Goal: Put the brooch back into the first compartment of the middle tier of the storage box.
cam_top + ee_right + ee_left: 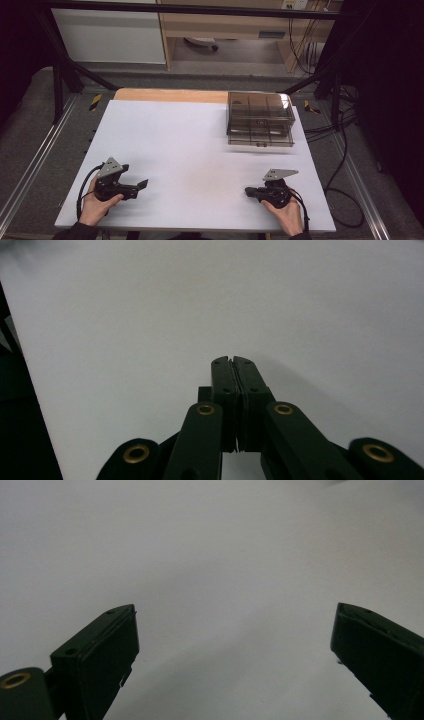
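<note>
Both hands come in at the near edge of the white table [190,145], each wrapped around a gripper lying low over the surface.

Left gripper [142,184]: near-left part of the table, jaws aimed toward the table's middle and a little away from the person. In the left gripper view the left gripper [235,645] has its two black jaws standing wide apart, with bare white tabletop between them. Nothing held, nothing touched by the pads as far as can be seen.

Right gripper [248,191]: near-right part of the table, jaws aimed toward the left gripper, its long axis running roughly along the near edge. In the right gripper view the right gripper [233,360] has its jaws pressed together, pad against pad, with nothing between them. Whether the tips rest on the table cannot be told.

Grippers well apart from each other, an open stretch of table between them.

Far right of the table: a smoky see-through drawer box [260,119], drawer fronts facing the person, long side running across the table. Well apart from both grippers.
</note>
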`<state>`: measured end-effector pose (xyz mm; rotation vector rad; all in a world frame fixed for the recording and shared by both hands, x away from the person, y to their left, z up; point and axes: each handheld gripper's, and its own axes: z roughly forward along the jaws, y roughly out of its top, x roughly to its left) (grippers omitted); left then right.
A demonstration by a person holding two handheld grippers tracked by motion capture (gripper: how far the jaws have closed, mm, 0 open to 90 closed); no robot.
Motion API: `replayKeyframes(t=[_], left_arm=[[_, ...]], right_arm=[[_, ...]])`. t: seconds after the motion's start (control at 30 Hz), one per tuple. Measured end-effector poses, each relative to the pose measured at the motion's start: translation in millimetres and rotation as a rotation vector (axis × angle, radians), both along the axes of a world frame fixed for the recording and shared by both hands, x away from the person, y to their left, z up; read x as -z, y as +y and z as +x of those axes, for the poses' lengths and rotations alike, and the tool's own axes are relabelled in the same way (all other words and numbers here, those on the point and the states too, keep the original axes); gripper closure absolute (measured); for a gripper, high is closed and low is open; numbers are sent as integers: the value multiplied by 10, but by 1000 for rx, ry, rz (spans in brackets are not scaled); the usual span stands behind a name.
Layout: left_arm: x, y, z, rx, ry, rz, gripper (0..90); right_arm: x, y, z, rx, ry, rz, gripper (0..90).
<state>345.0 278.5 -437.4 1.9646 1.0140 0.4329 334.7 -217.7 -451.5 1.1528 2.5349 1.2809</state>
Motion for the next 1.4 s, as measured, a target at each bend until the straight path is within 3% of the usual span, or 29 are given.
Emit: replayKeyframes(t=[1.4], left_arm=[[4, -2, 2, 1, 2, 3, 50]], right_arm=[[-221, -52, 63, 50, -76, 33, 888]])
